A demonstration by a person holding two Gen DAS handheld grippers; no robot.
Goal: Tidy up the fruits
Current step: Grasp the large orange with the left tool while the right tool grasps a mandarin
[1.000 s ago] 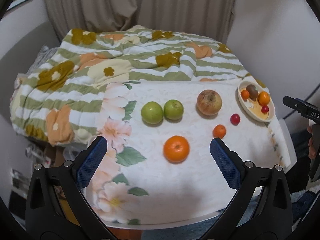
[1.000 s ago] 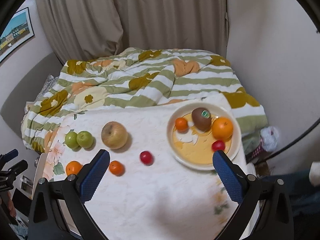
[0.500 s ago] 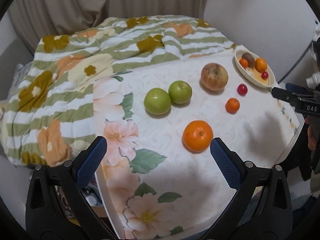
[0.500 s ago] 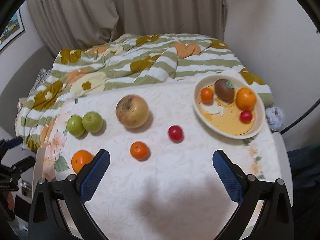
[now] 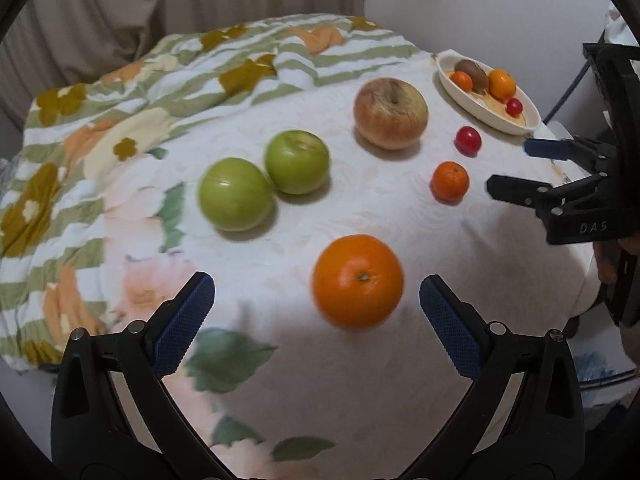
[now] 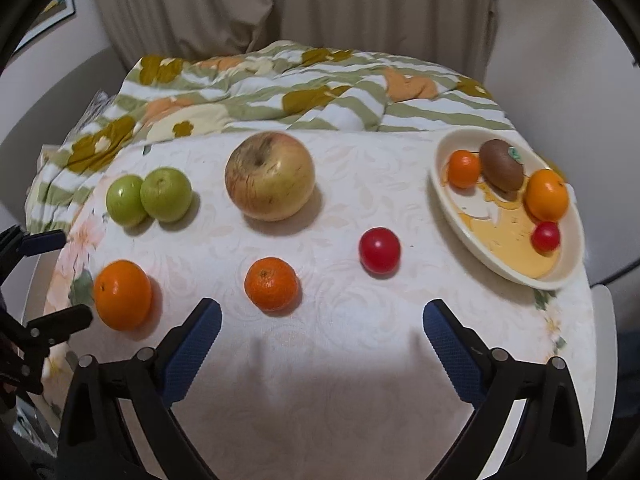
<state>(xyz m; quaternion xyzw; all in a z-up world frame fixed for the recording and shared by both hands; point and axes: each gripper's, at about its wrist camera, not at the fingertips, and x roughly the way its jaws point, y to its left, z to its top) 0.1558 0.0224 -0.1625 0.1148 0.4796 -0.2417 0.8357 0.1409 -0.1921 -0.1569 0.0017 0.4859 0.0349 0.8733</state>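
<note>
While my left gripper (image 5: 316,320) hangs over the near part of the white flower-printed tablecloth (image 5: 280,400), its blue-padded fingers spread wide and holding nothing, the large round orange (image 5: 357,280) sits just ahead, a little right of the middle of the gap. To take it well I judge I should shift slightly right so it centres between the pads, come down low, and close gently on its widest part, since a round fruit may roll off a slanted pinch. Beyond it lie two round green apples (image 5: 266,180) touching each other, a big yellow-red apple (image 5: 391,113), a small mandarin (image 5: 449,181), a small red cherry tomato (image 5: 467,141), and the oval cream dish (image 5: 460,92) far right, already holding some fruit.

From the right wrist view, my right gripper (image 6: 322,340) is likewise wide open and empty, tilted down at the cloth. The small mandarin (image 6: 272,284) lies just ahead toward my left finger, the cherry tomato (image 6: 379,249) farther on, and the cream dish (image 6: 452,196) well to the right, carrying a brown kiwi (image 6: 501,165), two orange fruits and a red tomato. I would pick one target before closing. My left gripper (image 6: 52,276) shows at the left edge, beside the large orange (image 6: 122,294).
</note>
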